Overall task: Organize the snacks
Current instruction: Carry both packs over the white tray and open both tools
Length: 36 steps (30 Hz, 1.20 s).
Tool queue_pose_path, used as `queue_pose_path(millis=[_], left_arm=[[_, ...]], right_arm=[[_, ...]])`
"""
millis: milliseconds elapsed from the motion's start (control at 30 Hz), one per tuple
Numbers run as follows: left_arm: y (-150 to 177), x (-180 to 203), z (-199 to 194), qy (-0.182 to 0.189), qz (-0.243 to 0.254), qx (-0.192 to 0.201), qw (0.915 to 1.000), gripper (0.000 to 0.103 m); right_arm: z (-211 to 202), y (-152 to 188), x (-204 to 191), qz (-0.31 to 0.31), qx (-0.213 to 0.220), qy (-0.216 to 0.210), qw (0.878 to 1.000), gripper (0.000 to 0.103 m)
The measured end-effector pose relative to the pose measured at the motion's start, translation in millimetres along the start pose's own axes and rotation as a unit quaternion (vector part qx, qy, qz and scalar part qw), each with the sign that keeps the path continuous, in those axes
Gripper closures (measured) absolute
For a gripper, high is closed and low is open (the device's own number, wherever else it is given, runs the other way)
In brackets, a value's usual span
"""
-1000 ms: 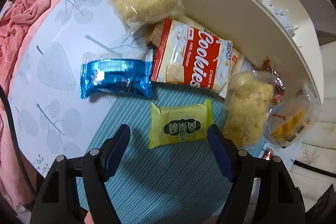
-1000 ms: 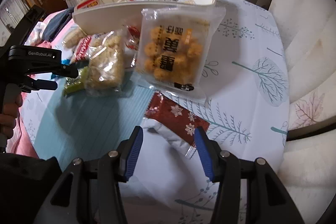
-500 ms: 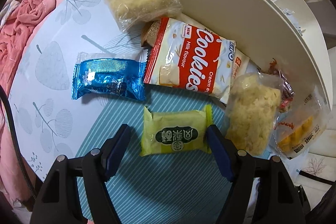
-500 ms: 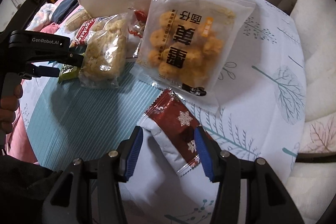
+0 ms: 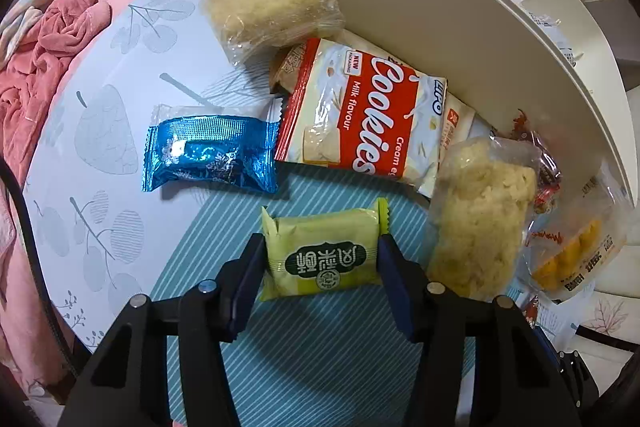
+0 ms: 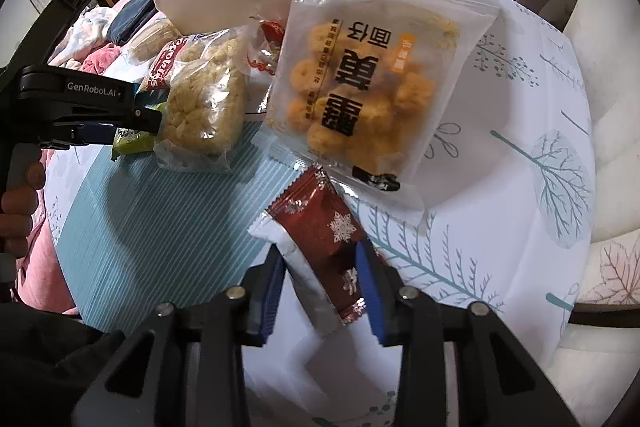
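A green snack packet (image 5: 320,251) lies on the teal striped mat. My left gripper (image 5: 320,267) points straight down over it; its jaws are closing, and the blue pads (image 5: 252,267) touch both ends of the packet. In the right wrist view the left gripper (image 6: 136,131) shows at the left with the green packet (image 6: 128,141) under it. A dark red snowflake packet (image 6: 316,223) lies on the tablecloth. My right gripper (image 6: 320,275) is closing on it, pads against its two sides.
A white basket (image 5: 440,27) holding snacks stands behind the pile. Around it lie a red Cookies pack (image 5: 360,115), a blue foil packet (image 5: 208,155), two puffed-rice bars (image 5: 480,211), and a clear bag of orange snacks (image 6: 372,95). Pink bedding (image 5: 48,59) lies beyond the table's left edge.
Both grippers came down a little and their jaws narrowed. The left pads now touch the green packet's ends; the right pads now touch the red packet's sides.
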<state>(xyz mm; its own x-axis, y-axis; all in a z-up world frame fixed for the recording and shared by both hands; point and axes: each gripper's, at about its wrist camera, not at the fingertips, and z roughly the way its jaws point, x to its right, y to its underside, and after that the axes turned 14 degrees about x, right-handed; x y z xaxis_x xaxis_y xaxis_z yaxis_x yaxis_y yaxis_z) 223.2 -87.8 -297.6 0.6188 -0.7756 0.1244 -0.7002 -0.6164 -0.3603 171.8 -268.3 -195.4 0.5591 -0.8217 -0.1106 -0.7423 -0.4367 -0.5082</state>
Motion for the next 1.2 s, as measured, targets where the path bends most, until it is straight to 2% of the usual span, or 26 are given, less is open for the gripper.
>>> queue_pose_path(millis=[300,700,867,1200], left_arm=[[5.7,-10.4,-5.1,0.012,0.003,-0.028,0.9995,0.051],[25.0,-25.6,-18.0,0.018,0.066,-0.073,0.9950,0.051],[28.3,-42.0,-25.3,0.019,0.074,-0.087,0.9933,0.051],[-11.4,-64.5,-45.0,0.039,0.099,-0.119,0.9872,0.051]], right_arm=[[-7.0,-0.1,-1.4,0.029,-0.006,-0.015,0.999,0.078],[-14.0,6.4,-9.1,0.096,-0.007,-0.046,0.994,0.083],[-10.6,5.2,-20.3,0.116,-0.014,-0.065,0.991,0.084],[-0.8,-23.1,-57.7,0.114,-0.011,-0.124,0.986,0.087]])
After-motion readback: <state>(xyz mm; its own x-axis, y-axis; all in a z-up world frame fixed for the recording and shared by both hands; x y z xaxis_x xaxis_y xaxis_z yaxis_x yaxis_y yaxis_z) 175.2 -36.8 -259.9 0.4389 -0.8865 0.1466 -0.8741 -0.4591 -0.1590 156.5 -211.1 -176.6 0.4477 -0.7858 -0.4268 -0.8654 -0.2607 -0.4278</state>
